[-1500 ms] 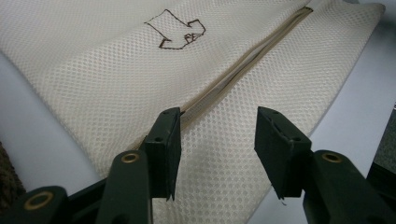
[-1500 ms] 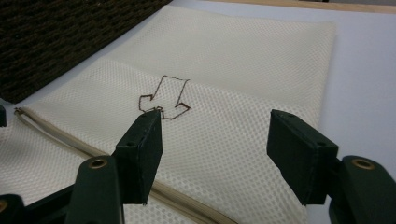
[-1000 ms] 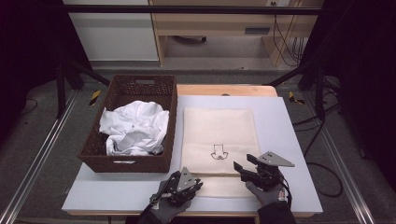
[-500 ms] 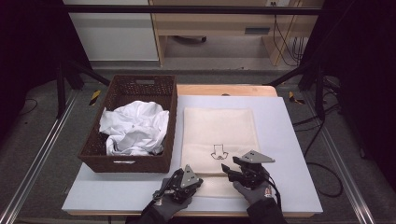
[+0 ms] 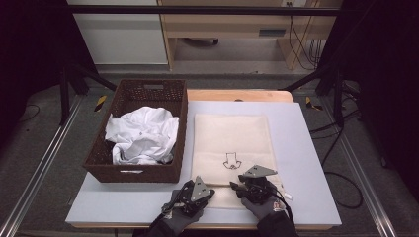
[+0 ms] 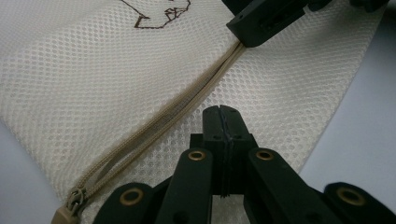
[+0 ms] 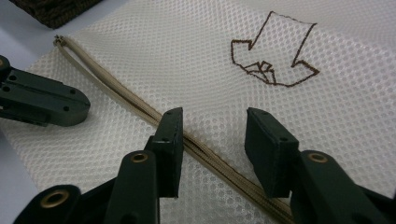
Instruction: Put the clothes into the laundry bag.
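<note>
From the high view, both grippers rest on the near end of the mesh bag (image 5: pixel 232 148); a basket (image 5: pixel 99 168) of white clothes (image 5: pixel 141 134) sits beside it.

In the left gripper view, the left gripper (image 6: pixel 219 114) is closed, pinching mesh beside the zipper (image 6: pixel 187 105).

In the right gripper view, the right gripper (image 7: pixel 212 140) has been closing, its jaws apart over the zipper. The bag looks barely unzipped, so opening and filling are left.

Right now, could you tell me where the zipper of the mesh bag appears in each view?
High view: the zipper runs along the bag's near end, between the two grippers.
Left gripper view: it crosses diagonally, lower left to upper right.
Right gripper view: diagonal, upper left to lower right.
Shared landmark: the embroidered brown motif.
</note>
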Motion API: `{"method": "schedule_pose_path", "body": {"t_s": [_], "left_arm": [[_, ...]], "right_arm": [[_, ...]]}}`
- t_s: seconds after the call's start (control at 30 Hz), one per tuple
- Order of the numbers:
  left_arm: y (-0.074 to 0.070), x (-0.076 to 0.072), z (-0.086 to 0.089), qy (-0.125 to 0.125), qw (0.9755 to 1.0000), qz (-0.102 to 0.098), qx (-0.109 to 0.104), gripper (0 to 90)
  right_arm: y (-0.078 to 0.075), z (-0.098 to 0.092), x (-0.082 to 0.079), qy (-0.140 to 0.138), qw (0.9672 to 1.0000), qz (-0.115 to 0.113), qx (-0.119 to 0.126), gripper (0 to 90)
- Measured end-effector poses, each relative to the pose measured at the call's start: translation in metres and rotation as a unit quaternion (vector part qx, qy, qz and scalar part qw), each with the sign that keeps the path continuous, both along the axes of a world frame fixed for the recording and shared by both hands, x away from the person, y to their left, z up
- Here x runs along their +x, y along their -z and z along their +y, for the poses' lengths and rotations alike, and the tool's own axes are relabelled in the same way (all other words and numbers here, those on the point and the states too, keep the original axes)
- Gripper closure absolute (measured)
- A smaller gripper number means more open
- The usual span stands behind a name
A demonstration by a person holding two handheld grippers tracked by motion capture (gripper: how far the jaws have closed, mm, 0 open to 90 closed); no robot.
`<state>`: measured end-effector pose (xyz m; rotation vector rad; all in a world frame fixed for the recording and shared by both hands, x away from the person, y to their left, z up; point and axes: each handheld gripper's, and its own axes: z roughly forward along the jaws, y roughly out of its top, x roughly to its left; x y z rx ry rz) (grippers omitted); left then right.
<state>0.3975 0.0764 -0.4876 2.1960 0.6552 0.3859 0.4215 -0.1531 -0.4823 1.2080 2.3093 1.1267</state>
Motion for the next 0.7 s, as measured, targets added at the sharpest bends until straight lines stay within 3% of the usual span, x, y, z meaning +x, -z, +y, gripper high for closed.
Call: {"method": "schedule_pose_path", "body": {"t_s": [0.43,0.7], "left_arm": [[0.0000,0.0016,0.0011,0.000,1.0000,0.007,-0.004,89.2],[0.0000,0.0018,0.0013,0.000,0.9999,0.009,-0.006,89.2]], "right_arm": [[0.0026,-0.0010,0.0063,0.015,0.9999,-0.004,0.001,66.8],[0.0039,0.0022,0.0003,0.011,0.9998,-0.011,-0.010,79.3]]}}
